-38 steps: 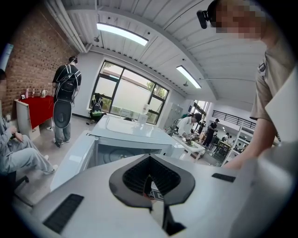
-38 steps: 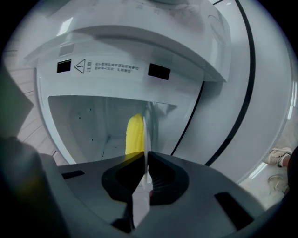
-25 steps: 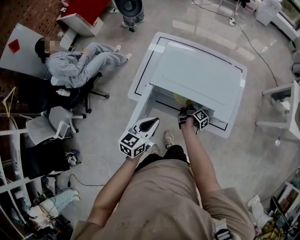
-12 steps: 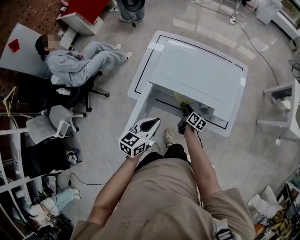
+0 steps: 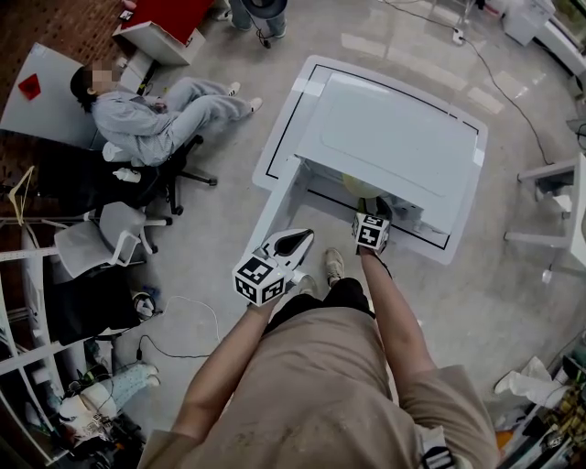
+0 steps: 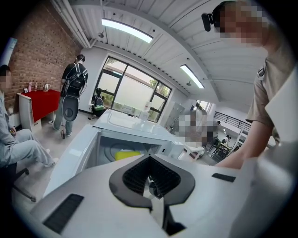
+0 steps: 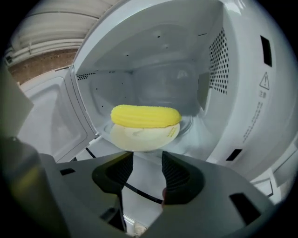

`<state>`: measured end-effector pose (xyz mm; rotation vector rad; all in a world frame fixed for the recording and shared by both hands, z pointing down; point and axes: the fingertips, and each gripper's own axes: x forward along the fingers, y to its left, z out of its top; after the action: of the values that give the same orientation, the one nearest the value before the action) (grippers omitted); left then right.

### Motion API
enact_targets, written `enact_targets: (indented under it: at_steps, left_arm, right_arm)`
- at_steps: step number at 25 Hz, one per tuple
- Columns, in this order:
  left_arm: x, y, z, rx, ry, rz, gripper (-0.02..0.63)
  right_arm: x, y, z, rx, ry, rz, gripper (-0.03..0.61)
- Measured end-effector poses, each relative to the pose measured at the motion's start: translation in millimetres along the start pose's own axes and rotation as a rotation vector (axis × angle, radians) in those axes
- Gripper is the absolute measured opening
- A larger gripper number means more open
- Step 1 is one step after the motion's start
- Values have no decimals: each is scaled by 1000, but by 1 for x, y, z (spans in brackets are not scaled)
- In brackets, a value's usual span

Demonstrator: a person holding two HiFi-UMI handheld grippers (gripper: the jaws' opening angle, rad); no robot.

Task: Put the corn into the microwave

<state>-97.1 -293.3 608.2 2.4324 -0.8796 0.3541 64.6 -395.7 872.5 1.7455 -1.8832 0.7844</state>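
Note:
The yellow corn (image 7: 145, 116) lies on a pale plate (image 7: 144, 135) inside the open white microwave (image 5: 394, 147). In the left gripper view the corn (image 6: 125, 155) shows through the opening. My right gripper (image 7: 143, 163) hangs just in front of the opening, short of the plate. Its jaws have just opened and stand open, with nothing between them. From the head view it (image 5: 368, 220) sits at the microwave's front edge. My left gripper (image 5: 295, 240) hovers beside the swung-out door (image 5: 277, 203), shut and empty, with pads meeting (image 6: 150, 169).
The microwave stands on a white platform (image 5: 282, 124) with black outline. A person sits on an office chair (image 5: 146, 124) at the upper left, with a red cabinet (image 5: 160, 23) behind. Another person stands by the windows (image 6: 72, 93). More chairs (image 5: 101, 240) and cables lie left.
My right gripper has rolled at the microwave's mouth, so its marker cube now faces up, and it has drawn slightly back. The left gripper has stayed put.

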Motion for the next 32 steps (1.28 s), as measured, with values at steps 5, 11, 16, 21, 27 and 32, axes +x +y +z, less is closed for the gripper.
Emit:
enact_targets:
  at_steps: [5,11,16,21,27,32]
  left_arm:
    - [-7,5,-3,-7,-2,10,2]
    - [-17,6,-4,-8,-7,13,2]
    - [-24,3,-9,-3,-2,9,2]
    - [-32,3,-21,-1,11,3,2]
    - [-46,5,-28,-3,21,-5,2]
    - [-58,10,-31,6,19,-6,2]
  right_arm:
    - [-2,2,2,-24,11,-32,201]
    - [-2,7,15,-50,15,-38,201]
    - [10,9,15,-131,83,-12,202]
    - [9,13,10,-171,97,4,222]
    - [9,17,17,-111,43,1,227]
    - [21,10,22,-64,26,-21,227]
